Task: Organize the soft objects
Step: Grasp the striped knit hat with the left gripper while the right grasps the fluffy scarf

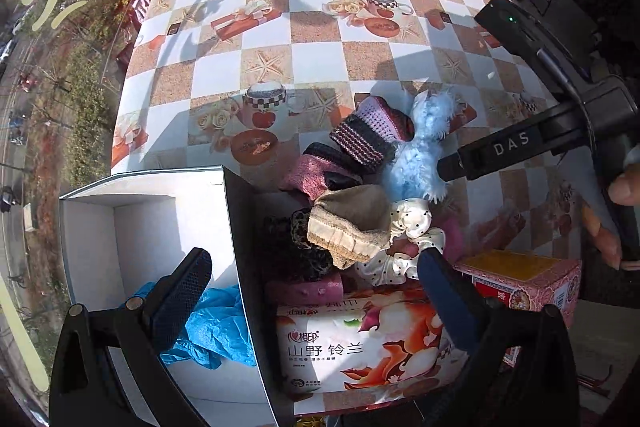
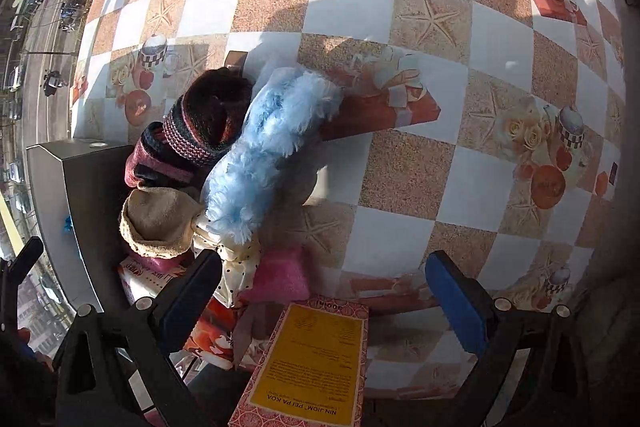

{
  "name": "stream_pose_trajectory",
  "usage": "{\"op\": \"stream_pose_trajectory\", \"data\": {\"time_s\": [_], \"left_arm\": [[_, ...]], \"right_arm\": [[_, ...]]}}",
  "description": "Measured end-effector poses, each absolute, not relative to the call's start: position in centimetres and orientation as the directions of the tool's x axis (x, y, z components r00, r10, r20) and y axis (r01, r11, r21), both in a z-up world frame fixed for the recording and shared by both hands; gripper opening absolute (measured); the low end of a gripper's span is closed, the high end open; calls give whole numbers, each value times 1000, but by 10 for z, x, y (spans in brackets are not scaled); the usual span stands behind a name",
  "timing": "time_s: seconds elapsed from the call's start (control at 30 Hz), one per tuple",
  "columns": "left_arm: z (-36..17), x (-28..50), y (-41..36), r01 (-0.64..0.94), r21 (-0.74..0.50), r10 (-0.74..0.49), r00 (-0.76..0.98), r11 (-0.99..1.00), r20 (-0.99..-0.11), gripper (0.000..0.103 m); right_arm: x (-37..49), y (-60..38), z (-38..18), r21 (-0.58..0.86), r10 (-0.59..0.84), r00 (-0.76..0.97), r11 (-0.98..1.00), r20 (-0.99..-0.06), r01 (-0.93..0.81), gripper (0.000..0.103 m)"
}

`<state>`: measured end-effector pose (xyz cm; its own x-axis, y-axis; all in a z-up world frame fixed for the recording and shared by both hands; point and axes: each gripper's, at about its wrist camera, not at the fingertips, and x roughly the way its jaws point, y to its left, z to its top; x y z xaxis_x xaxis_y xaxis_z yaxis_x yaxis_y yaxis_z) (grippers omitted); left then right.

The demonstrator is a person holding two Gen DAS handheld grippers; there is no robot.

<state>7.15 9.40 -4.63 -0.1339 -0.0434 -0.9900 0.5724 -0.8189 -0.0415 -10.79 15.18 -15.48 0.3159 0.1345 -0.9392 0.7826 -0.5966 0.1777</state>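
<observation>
— While the left gripper (image 1: 316, 307) is hanging over the table, how are its jaws standing?

— They are standing wide apart, gripping nothing. One pad is hovering over the white box (image 1: 92, 227), the other over the heap beside it.

— What is lying in that box?

— A crumpled blue cloth (image 1: 218, 323) is lying on its floor, just beneath and ahead of the left pad.

— And the soft things themselves?

— They are sitting in a pile straight ahead of the left gripper, pressed against the box's grey outer wall. A fluffy light-blue plush (image 1: 420, 151) is lying farthest out, long-haired and shaggy. Beside it a striped knit piece (image 1: 370, 135) in pink, black and white is curling over a maroon knit piece (image 1: 320, 173). Nearer the pads a beige fleecy piece (image 1: 352, 227) is resting on a cream polka-dot scrunchie (image 1: 408, 243) and a dark leopard-print fabric (image 1: 296, 243).

— What is lying closest?

— A floral tissue pack (image 1: 360, 347) is lying right between the left pads, with a pink carton (image 1: 520, 283) just past the right-hand pad.

— And the right gripper (image 2: 324, 303)?

— Its blue pads are also standing apart and empty, poised above the pink carton with its yellow label, with the blue plush ahead and slightly left of it. A pink fuzzy piece (image 2: 280, 275) is sitting just ahead of its left pad.
</observation>
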Motion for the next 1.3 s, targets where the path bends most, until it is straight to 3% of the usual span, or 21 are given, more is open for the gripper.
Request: {"op": "stream_pose_trajectory", "data": {"time_s": [0.1, 0.2, 0.33, 0.37, 0.47, 0.57, 0.77, 0.9, 0.97, 1.07, 1.1, 1.13, 1.17, 1.2, 1.23, 1.27, 1.3], "left_arm": [[-56, 58, 86, 573, 12, -70, -80, -820, -994, 103], [-68, 37, 83, 542, 74, -109, -32, -837, -994, 103], [-91, -10, 89, 466, 86, -104, -14, -880, -994, 103], [-97, -24, 92, 447, 75, -94, -20, -891, -995, 103], [-124, -59, 99, 408, 59, -71, -15, -911, -997, 103], [-149, -81, 103, 386, 69, -65, 25, -920, -998, 103], [-182, -93, 104, 383, 108, -77, 94, -917, -993, 103], [-183, -95, 99, 400, 43, -25, 49, -916, -998, 103], [-190, -94, 94, 414, -34, 64, 60, -910, -996, 103], [-193, -95, 94, 416, -22, 75, 111, -909, -991, 102], [-191, -96, 95, 411, -33, 82, 103, -911, -991, 97], [-187, -97, 98, 403, -32, 75, 91, -915, -993, 85], [-181, -97, 100, 396, -33, 66, 71, -918, -995, 62], [-174, -97, 101, 391, -33, 60, 55, -920, -997, 49], [-170, -96, 100, 396, -34, 57, 48, -917, -997, 38], [-165, -94, 98, 411, -37, 57, 38, -911, -998, 29], [-158, -91, 94, 433, -46, 60, 18, -900, -998, 29]], "right_arm": [[-93, 117, -189, 146, 200, 272, -488, -941, 861, 103], [-90, 114, -207, -97, 299, 16, -358, -954, 929, 103], [-135, 169, -193, -284, 315, -157, -412, -936, 866, 103], [-149, 186, -188, -283, 312, -146, -455, -939, 845, 103], [-187, 234, -171, -20, 135, 95, -666, -986, 746, 103], [-198, 245, -163, 91, 26, 158, -717, -987, 691, 103], [-194, 224, -190, 57, 43, 128, -730, -991, 681, 103], [-183, 210, -197, -19, 75, 48, -704, -996, 710, 103], [-183, 211, -197, -17, 69, 50, -732, -996, 681, 103], [-178, 196, -199, -14, 95, 69, -678, -993, 734, 102], [-170, 189, -195, -22, 88, 47, -649, -995, 760, 98], [-165, 188, -190, -21, 75, 33, -628, -997, 778, 86], [-162, 188, -185, -20, 68, 27, -617, -997, 786, 68], [-159, 187, -181, -18, 64, 27, -614, -998, 789, 58], [-159, 188, -179, -10, 62, 36, -620, -997, 784, 33], [-161, 191, -179, 12, 55, 61, -639, -997, 769, 29], [-164, 194, -177, 41, 42, 91, -664, -995, 747, 29]]}}
